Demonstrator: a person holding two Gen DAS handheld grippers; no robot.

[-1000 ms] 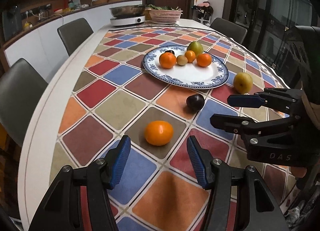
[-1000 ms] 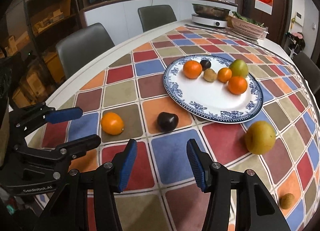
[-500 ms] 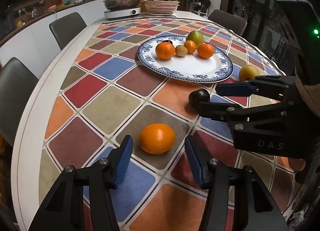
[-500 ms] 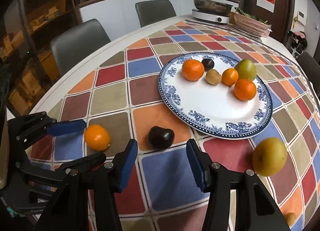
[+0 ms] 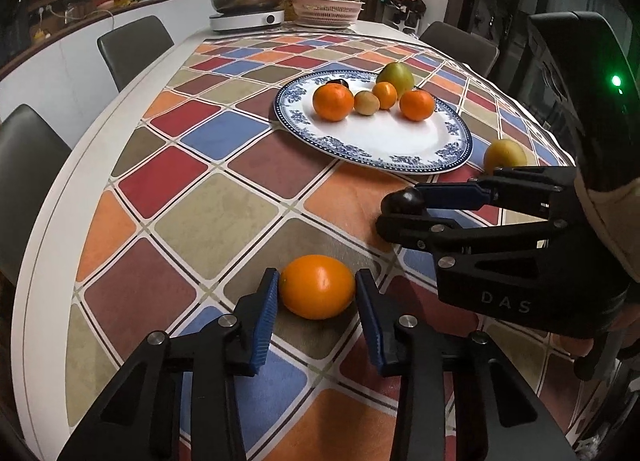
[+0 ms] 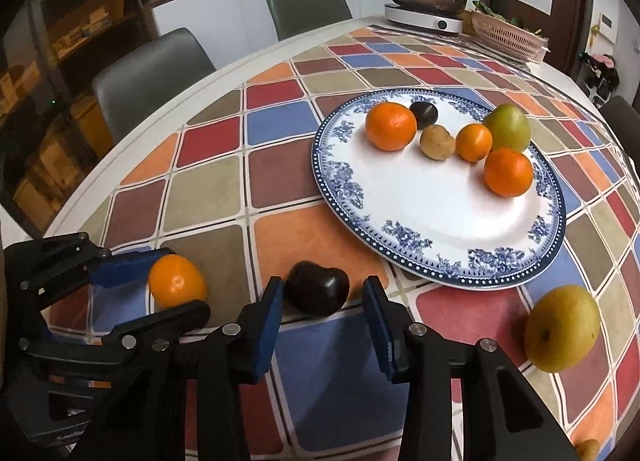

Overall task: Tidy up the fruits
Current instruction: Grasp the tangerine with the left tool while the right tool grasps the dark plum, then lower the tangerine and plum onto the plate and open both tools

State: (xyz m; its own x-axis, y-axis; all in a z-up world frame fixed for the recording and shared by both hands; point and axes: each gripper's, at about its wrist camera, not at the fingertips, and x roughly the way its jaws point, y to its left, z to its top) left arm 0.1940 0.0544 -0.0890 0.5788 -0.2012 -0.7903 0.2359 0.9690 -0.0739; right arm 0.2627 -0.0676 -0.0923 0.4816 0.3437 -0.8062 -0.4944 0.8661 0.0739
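Your left tool sat around the loose orange on the desk. Its jaws had just been closing, and both blue pads looked to touch the fruit's sides, so I'd call it clenched on the orange. The orange rested on an olive square of the checkered cloth, near the desk's front edge.

Your right tool straddled the dark plum, jaws also just closing. The left pad touched the plum; the right pad showed a clear gap, so no grip there, tool released. The plum lay on the cloth just in front of the blue-rimmed plate, not touching it.

The plate held six fruits, clustered toward its far side:
- two large oranges
- one small orange
- a green pear
- a brownish kiwi-like fruit
- a second dark plum

A yellow pear sat on the cloth right of the plate, apart from both tools. One small brownish fruit peeked in at the right wrist view's bottom edge; I could not tell what it was.
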